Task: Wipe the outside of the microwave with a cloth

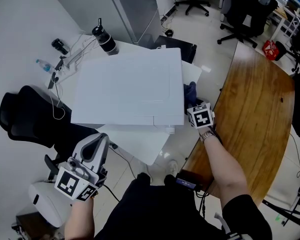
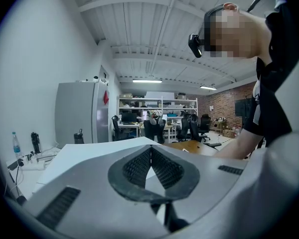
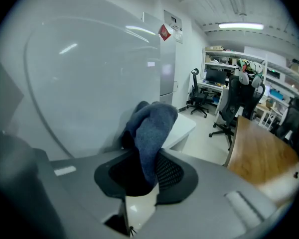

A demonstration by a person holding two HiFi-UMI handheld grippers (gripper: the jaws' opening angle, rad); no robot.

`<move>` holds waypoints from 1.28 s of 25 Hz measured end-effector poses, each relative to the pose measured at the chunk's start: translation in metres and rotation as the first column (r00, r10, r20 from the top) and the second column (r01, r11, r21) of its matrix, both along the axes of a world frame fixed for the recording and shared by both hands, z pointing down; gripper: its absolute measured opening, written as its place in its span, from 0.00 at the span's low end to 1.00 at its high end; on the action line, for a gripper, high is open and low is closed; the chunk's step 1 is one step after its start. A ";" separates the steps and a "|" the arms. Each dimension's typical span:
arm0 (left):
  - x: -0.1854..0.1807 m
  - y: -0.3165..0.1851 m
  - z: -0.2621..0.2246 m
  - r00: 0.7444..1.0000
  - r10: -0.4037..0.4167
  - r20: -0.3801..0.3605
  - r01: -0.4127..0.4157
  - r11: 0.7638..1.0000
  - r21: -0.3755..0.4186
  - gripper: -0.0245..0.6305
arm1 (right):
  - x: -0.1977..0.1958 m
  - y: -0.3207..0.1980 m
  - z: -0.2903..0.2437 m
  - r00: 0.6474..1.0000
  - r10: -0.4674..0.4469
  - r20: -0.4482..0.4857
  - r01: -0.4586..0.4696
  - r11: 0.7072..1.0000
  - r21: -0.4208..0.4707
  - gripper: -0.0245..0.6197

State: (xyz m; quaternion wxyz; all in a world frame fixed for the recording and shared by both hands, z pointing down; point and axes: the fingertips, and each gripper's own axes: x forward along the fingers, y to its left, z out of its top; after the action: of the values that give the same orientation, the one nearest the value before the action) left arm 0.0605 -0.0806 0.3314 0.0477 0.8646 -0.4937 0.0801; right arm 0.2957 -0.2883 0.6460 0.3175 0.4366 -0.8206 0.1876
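Office surface [image 1: 140,146] carries the microwave [image 1: 127,86]. Right gripper [image 3: 148,164] clamps the cloth [image 3: 152,123]; I press flat, stroke evenly. Left gripper [image 2: 150,156] closed, empty.

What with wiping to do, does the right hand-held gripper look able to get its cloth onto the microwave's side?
Probably yes: the right hand-held gripper, shut on the blue cloth, sits right beside the white side of the microwave, and nothing shows between them.

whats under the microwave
A white table, its edge showing past the microwave on the near and right sides. The tabletop directly beneath is covered by the microwave, so nothing there can be seen.
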 end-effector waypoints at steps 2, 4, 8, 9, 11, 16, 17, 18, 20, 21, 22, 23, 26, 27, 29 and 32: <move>-0.001 0.003 0.001 1.000 0.002 -0.010 -0.002 1.000 0.003 0.04 | 0.007 0.005 -0.006 1.000 0.015 -0.004 -0.015 1.000 0.011 0.17; -0.001 0.006 0.001 1.000 0.009 -0.020 -0.009 1.000 0.007 0.04 | 0.015 0.013 -0.014 1.000 0.030 -0.004 -0.030 0.999 0.024 0.17; -0.004 0.012 0.002 0.999 0.023 -0.044 -0.022 1.000 0.017 0.04 | 0.028 0.032 -0.036 0.998 0.057 -0.001 -0.057 0.997 0.059 0.17; -0.006 0.014 0.002 0.998 0.025 -0.049 -0.023 0.999 0.022 0.04 | 0.030 0.037 -0.042 0.998 0.062 -0.001 -0.062 0.996 0.069 0.17; -0.011 0.016 0.001 0.998 0.029 -0.061 -0.027 0.999 0.033 0.04 | 0.034 0.047 -0.053 0.997 0.071 -0.005 -0.070 0.993 0.092 0.17; -0.026 0.029 -0.004 0.995 0.053 -0.089 -0.047 0.997 0.062 0.04 | 0.034 0.083 -0.086 0.996 0.089 -0.020 -0.085 0.985 0.147 0.17; -0.031 0.032 -0.005 0.994 0.057 -0.094 -0.050 0.996 0.068 0.04 | 0.033 0.091 -0.093 0.995 0.093 -0.024 -0.088 0.983 0.160 0.17; -0.036 0.036 -0.006 0.993 0.059 -0.099 -0.052 0.996 0.074 0.04 | 0.031 0.099 -0.101 0.995 0.095 -0.031 -0.089 0.981 0.175 0.17; -0.048 0.044 -0.007 0.992 0.061 -0.113 -0.052 0.995 0.084 0.04 | 0.027 0.119 -0.116 0.994 0.102 -0.042 -0.091 0.975 0.204 0.17; -0.055 0.048 -0.007 0.991 0.061 -0.121 -0.051 0.995 0.088 0.04 | 0.024 0.130 -0.124 0.993 0.106 -0.044 -0.095 0.972 0.216 0.17; -0.062 0.052 -0.007 0.990 0.062 -0.128 -0.051 0.995 0.091 0.04 | 0.020 0.141 -0.131 0.993 0.112 -0.044 -0.099 0.968 0.229 0.17; -0.068 0.057 -0.007 0.989 0.063 -0.133 -0.051 0.994 0.095 0.04 | 0.017 0.152 -0.138 0.992 0.117 -0.046 -0.102 0.965 0.243 0.17; -0.088 0.069 -0.005 0.987 0.062 -0.148 -0.047 0.994 0.103 0.04 | 0.001 0.185 -0.158 0.991 0.122 -0.052 -0.102 0.952 0.288 0.17; -0.095 0.074 -0.004 0.986 0.060 -0.154 -0.044 0.994 0.104 0.04 | -0.006 0.196 -0.164 0.991 0.120 -0.053 -0.099 0.948 0.301 0.17; -0.109 0.082 -0.002 0.985 0.058 -0.165 -0.041 0.994 0.104 0.04 | -0.024 0.217 -0.175 0.993 0.108 -0.049 -0.086 0.943 0.322 0.17; -0.129 0.094 0.002 0.983 0.054 -0.178 -0.036 0.994 0.103 0.04 | -0.063 0.244 -0.182 0.998 0.047 -0.046 -0.029 0.942 0.333 0.17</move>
State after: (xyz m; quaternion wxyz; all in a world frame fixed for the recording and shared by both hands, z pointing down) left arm -0.0685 0.0133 0.3329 0.0473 0.8806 -0.4709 -0.0219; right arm 0.2322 -0.0438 0.4637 0.2574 0.5045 -0.8231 0.0410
